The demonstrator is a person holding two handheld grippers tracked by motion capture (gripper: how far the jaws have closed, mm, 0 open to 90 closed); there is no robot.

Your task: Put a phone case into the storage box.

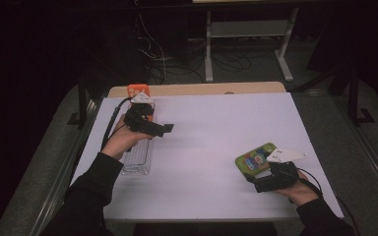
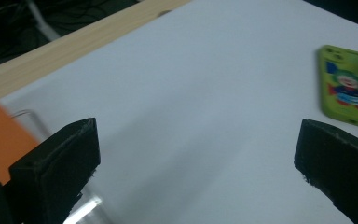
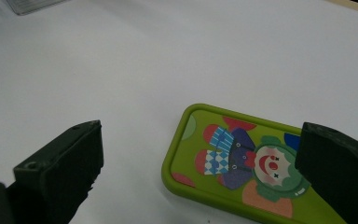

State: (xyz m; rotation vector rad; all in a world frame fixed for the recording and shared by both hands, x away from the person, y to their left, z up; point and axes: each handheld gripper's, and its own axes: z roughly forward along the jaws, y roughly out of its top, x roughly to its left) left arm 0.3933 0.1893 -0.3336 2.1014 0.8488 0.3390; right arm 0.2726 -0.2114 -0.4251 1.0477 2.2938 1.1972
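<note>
A white table (image 1: pixel 202 147) carries a clear plastic box (image 1: pixel 139 156) near its left edge; what is inside cannot be told. The left gripper (image 1: pixel 165 129) hovers beside it, jaws apart. Near the right edge, the right gripper (image 1: pixel 256 183), jaws apart, straddles a green phone case (image 1: pixel 253 157).

Just ahead of the right gripper (image 3: pixel 198 163), the green phone case (image 3: pixel 242 163) looks like smooth, soft-sheen plastic with a printed clown. Beneath the left gripper (image 2: pixel 196 154), the clear tray (image 1: pixel 139 156) looks like glossy ribbed plastic. The table (image 1: pixel 216 128) is matt white, edged beyond in pale wood.
</note>
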